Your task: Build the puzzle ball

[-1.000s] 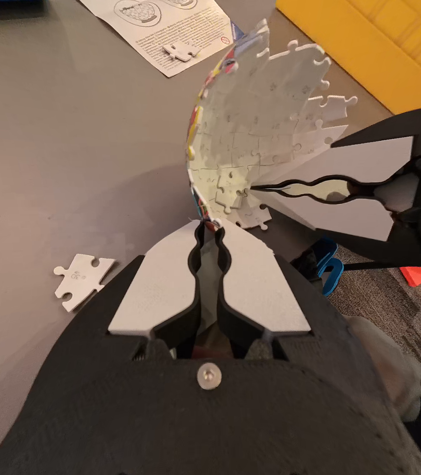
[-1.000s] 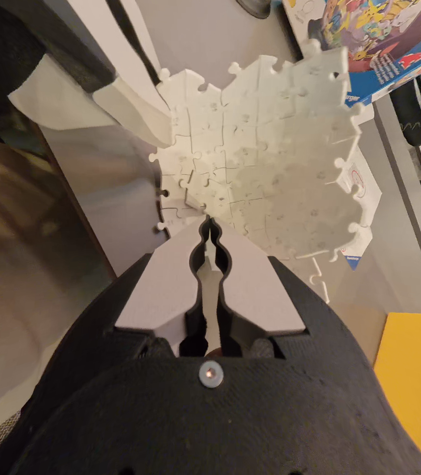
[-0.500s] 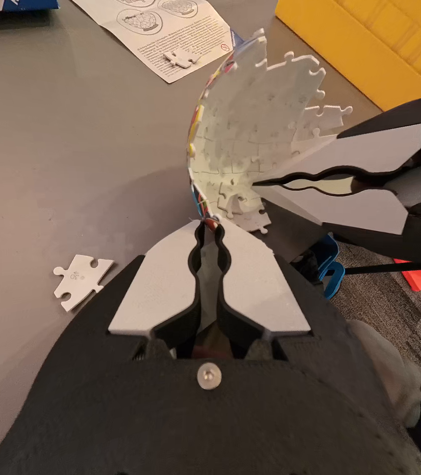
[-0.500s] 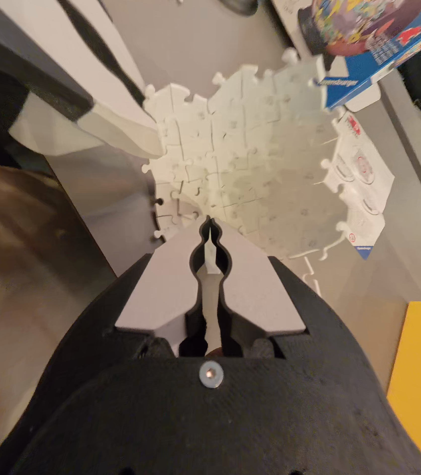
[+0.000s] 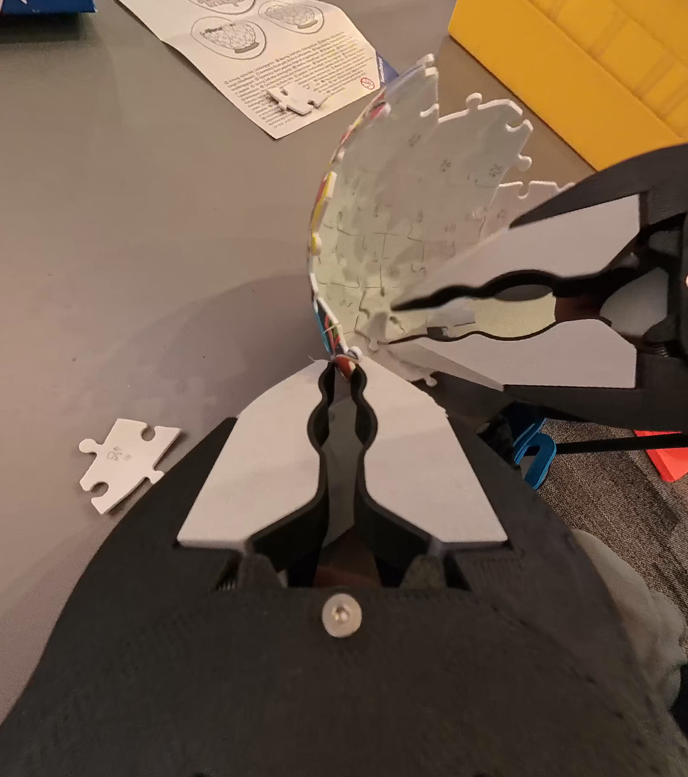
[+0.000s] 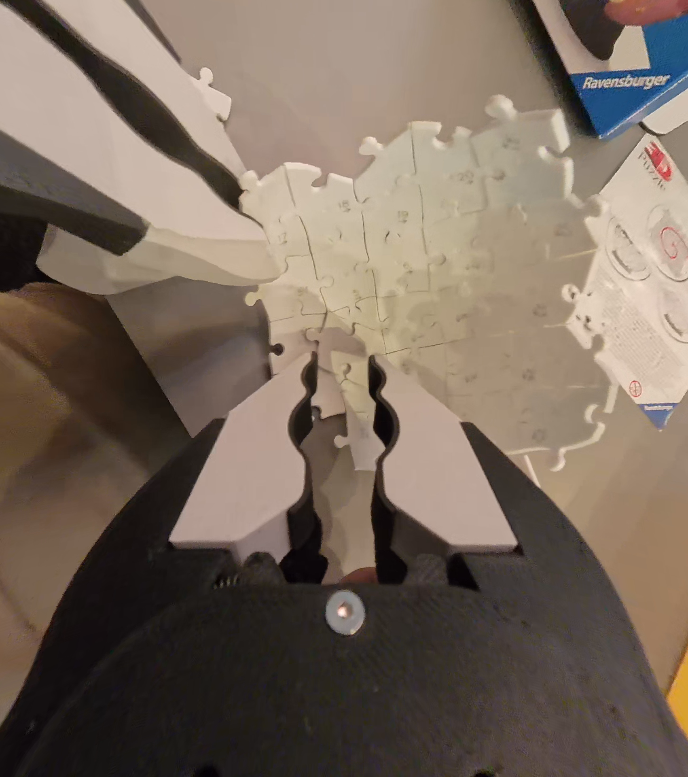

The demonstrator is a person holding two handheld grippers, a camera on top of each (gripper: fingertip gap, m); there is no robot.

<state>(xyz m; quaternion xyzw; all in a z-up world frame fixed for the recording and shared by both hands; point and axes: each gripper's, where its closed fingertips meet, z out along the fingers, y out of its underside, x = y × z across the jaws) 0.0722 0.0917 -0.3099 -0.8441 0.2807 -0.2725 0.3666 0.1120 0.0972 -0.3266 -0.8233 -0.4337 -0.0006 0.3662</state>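
Grey surface (image 5: pixel 81 252) at far left, bearing one spare white piece (image 5: pixel 123 462) face down, well apart from the work. Farther back, a leaflet (image 5: pixel 291 54) with another small piece lying on it.

Next, left tool (image 5: pixel 344 366): jaws pinched narrow on the lowest rim of the shell (image 5: pixel 375 235), tips touching both faces of that edge. Shell held off the surface, standing on edge, printed face turned left, pale hollow inside turned right.

Then right tool (image 5: pixel 391 324), reaching in from the right, pointed straight into the hollow, tips low on the inner wall and just beside the left tool's pinch. Jaws parted a little, not wide. Loose piece (image 5: pixel 453 318) lying between the fingers, back from the tips, long axis roughly along them. Hard to tell from either view whether the pads press on it or merely flank it; motion blur there.

Yellow box (image 5: pixel 607 63) at far right, clear of everything.

Deciding relation: target spot on the shell directly ahead of the right tool and slightly leftward, at the bottom rim, so right tool plainly nearer than left. Likely need: push along the finger axis into the rim, against the left tool's brace. Risk, as a judgement: thin rim flexing or neighbouring pieces popping if pressed off-line.
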